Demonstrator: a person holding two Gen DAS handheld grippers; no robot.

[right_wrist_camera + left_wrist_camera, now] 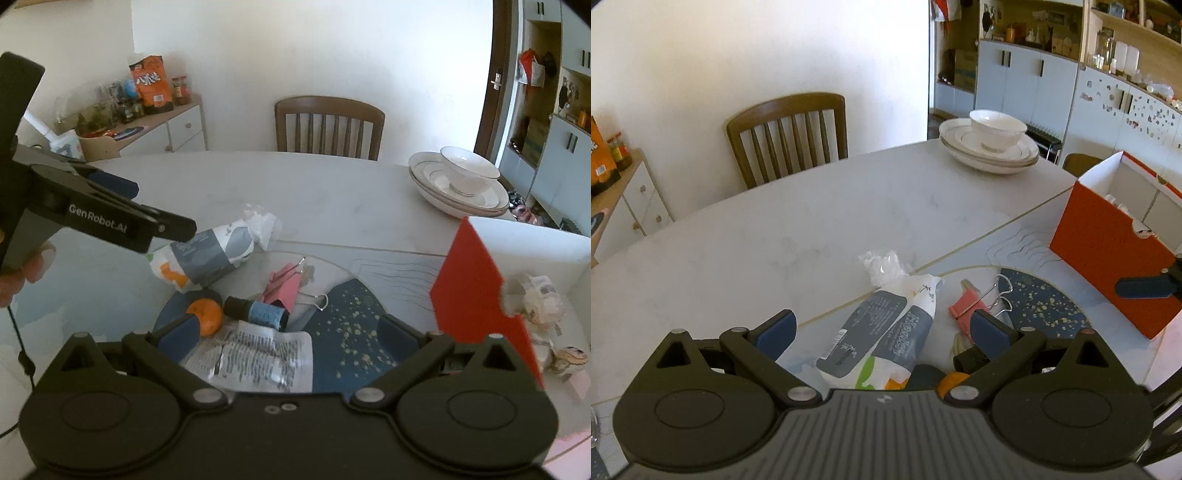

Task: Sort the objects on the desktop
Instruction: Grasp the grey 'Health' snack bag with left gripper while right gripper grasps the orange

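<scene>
Both pairs of jaws stand wide apart and hold nothing. The left gripper (882, 330) hovers over a white plastic packet with a grey label (882, 332), whose only clear word seems to read "Kleenex"; I cannot be sure of it. Just right of the packet lies a pink binder clip with wire handles (975, 301).

The right gripper (291, 334) hangs above a clear sachet printed with small black text (258, 360), too fine to read. Touching or just beside the sachet lie a small dark bottle with a blue label (258, 312) and an orange fruit (207, 315). All rest on a dark blue round mat speckled gold (351, 314) on the pale marble worktop (812, 221).

To the right stands an open red cardboard box with white inside (476, 291), crumpled wrappers in it. The left gripper's side reads "GenRobot.AI". Farther off, a white bowl on stacked plates (465, 181).
</scene>
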